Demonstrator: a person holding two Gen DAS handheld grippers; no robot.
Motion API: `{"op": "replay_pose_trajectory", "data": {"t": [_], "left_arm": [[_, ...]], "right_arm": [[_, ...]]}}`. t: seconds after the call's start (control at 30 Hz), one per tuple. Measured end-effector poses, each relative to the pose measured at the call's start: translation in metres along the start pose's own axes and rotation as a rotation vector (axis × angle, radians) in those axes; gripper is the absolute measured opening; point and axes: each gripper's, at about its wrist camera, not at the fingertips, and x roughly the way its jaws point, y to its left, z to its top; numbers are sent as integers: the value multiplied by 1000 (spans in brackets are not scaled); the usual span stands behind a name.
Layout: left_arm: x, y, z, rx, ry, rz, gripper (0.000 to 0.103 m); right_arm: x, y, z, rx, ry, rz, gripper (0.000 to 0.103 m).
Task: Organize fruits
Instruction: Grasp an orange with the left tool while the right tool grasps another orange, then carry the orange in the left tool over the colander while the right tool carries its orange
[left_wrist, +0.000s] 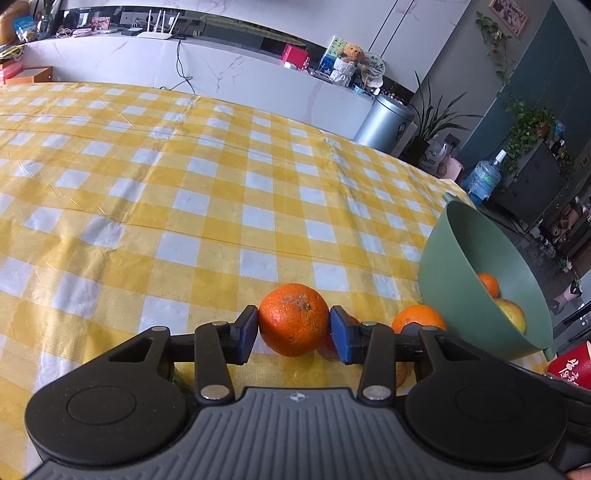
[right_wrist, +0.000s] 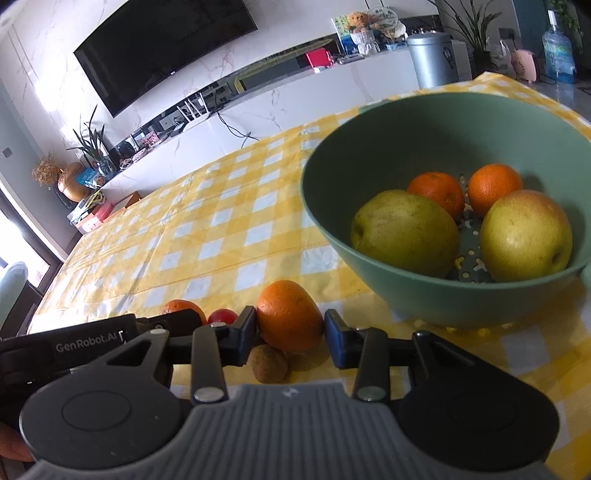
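My left gripper (left_wrist: 293, 336) is shut on a mandarin (left_wrist: 293, 319) that rests on the yellow checked tablecloth (left_wrist: 184, 206); both blue pads touch its sides. A small red fruit (left_wrist: 325, 349) peeks out behind the right pad. My right gripper (right_wrist: 290, 336) has its pads against a second orange (right_wrist: 290, 321), which also sits on the cloth; this orange (left_wrist: 417, 317) shows in the left wrist view too. A small brown fruit (right_wrist: 269, 363) lies just below it. The green bowl (right_wrist: 314, 206) to the right holds two yellow-green pears (right_wrist: 406, 230) and two mandarins (right_wrist: 437, 192).
The left gripper's body (right_wrist: 92, 343) fills the lower left of the right wrist view, with its mandarin (right_wrist: 184, 308) and the red fruit (right_wrist: 221, 315) beside it. The bowl (left_wrist: 480, 236) stands near the table's right edge. A red packet (left_wrist: 570, 365) lies beyond the bowl.
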Motion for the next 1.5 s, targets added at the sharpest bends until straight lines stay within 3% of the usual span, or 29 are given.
{"op": "replay_pose_trajectory", "data": {"t": [0.33,0.83,1.17,1.5], "left_arm": [[-37,-20,0,15,-57,24,47],[-81,-82,5,91,-87,0,47],[-75,-133,14,165,-62,-63,47],[-35,-183,27,263,27,-111,47]], "right_arm": [[-24,10,-1,-49,-56,29,37],[-104,10,-1,-138,-133,21,37],[-136,-21,28,-167,-101,-38,37],[-129,-52,65,-262,-13,-121,37]]}}
